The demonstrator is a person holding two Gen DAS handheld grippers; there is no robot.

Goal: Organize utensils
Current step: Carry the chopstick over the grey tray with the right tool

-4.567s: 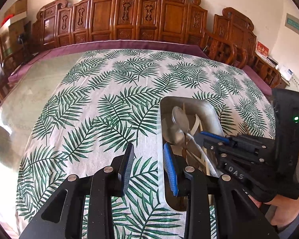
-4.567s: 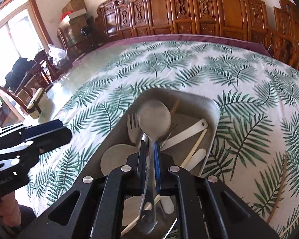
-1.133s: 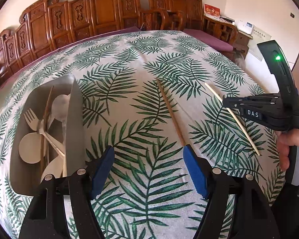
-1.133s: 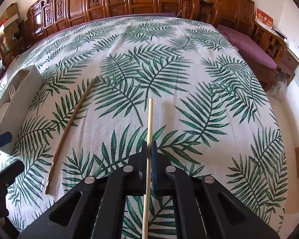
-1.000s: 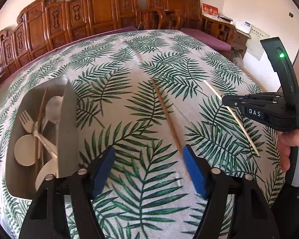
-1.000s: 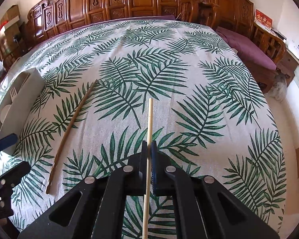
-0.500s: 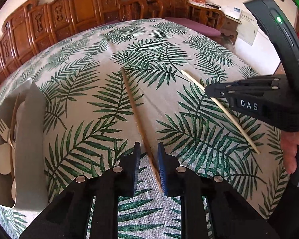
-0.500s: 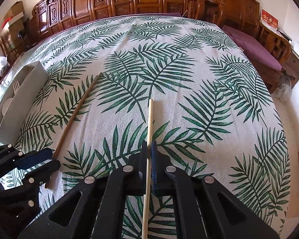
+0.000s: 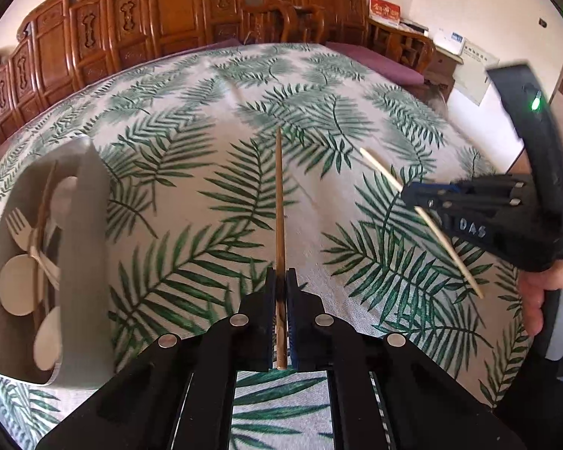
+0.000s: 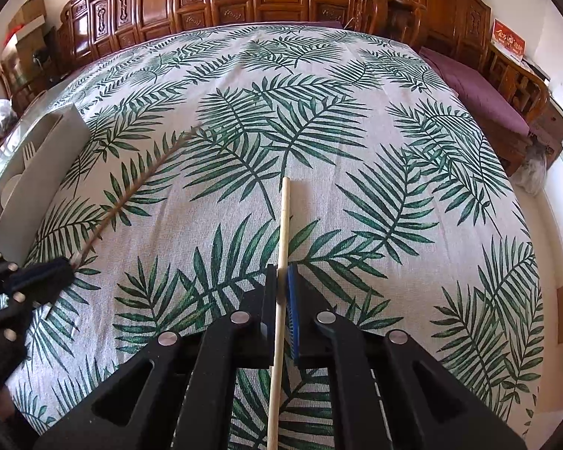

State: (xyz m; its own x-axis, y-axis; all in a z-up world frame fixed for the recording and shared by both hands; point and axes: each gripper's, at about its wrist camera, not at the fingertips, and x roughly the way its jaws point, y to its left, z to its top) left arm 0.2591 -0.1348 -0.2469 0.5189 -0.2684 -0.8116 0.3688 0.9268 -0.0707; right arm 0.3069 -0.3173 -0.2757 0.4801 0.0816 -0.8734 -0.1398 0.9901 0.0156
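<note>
Left gripper (image 9: pixel 280 281), bottom centre of left view, is clamped on the dark chopstick (image 9: pixel 279 202) near its near end; stick runs up frame centre over the leaf cloth (image 9: pixel 206 150). Right gripper (image 10: pixel 282 277) pinches the pale chopstick (image 10: pixel 285 217) w/ jaws easing apart, stick between them. Grey tray (image 9: pixel 86 225) w/ fork and spoons sits at left edge. Sticks look light, stiff, thin, smooth: prob. prone to pivot or slip. Grip nearer mid-length would steady them.

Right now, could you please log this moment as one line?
left gripper: shut on dark chopstick | right gripper: shut on pale chopstick | tray: left
</note>
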